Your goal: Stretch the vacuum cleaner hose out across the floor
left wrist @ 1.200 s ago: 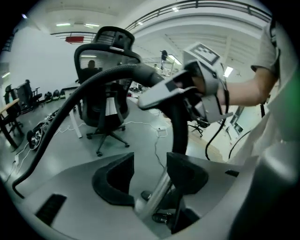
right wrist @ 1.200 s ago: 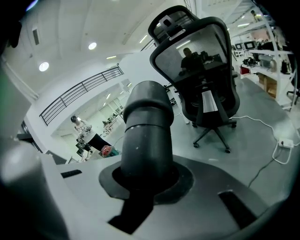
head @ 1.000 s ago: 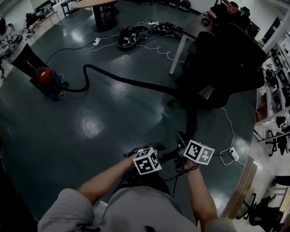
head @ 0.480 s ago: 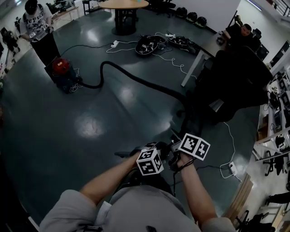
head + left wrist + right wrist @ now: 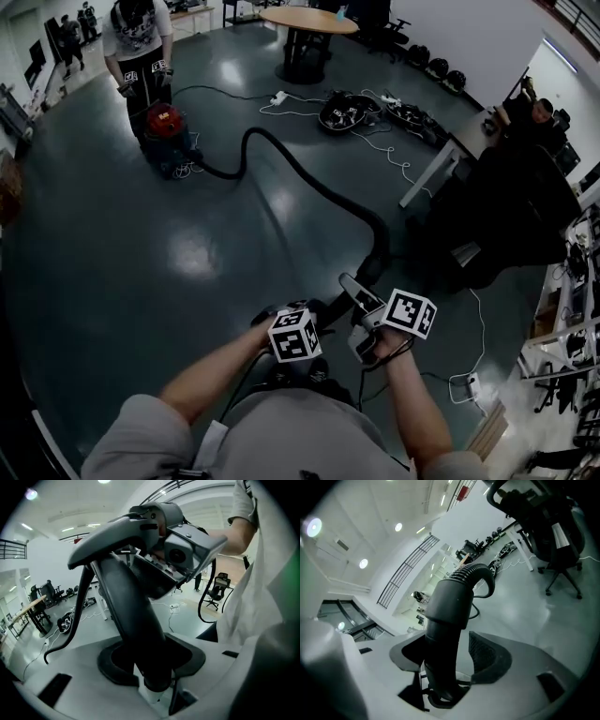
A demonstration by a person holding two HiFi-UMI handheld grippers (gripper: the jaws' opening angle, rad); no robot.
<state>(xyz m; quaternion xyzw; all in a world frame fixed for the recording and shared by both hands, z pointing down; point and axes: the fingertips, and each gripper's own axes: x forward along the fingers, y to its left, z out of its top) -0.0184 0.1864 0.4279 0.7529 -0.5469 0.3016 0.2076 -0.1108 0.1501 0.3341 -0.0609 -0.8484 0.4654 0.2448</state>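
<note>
Head view, starting with the hose (image 5: 379,242): plugged at its far end into the red vacuum cleaner (image 5: 167,127), looping just beside that canister, then slanting across the floor (image 5: 141,281) away from it to the two grippers. Not yet straight, judging by the loop near the vacuum cleaner and the bend at the end farthest from it. Probably mid-pull, then, with slack left to take out.

Left gripper view: left gripper (image 5: 152,660) clamped on the hose's rigid handle tube, having just tightened a little more. Likely kept as the anchoring grip, to stop the end farthest from the vacuum cleaner from dropping during a regrip by the other tool.

Right gripper view: right gripper (image 5: 447,660) just sprung wide, the smooth cuff of the hose between the jaws, leaning on one pad and clear of the other. Released, presumably for a fresh hold.

Beyond the hose: a person (image 5: 139,37) standing right behind the vacuum cleaner, hands low, seemingly steadying it against the pull. Well away from the vacuum cleaner, beside the hose's near bend, a black office chair (image 5: 506,216), worth steering round.
</note>
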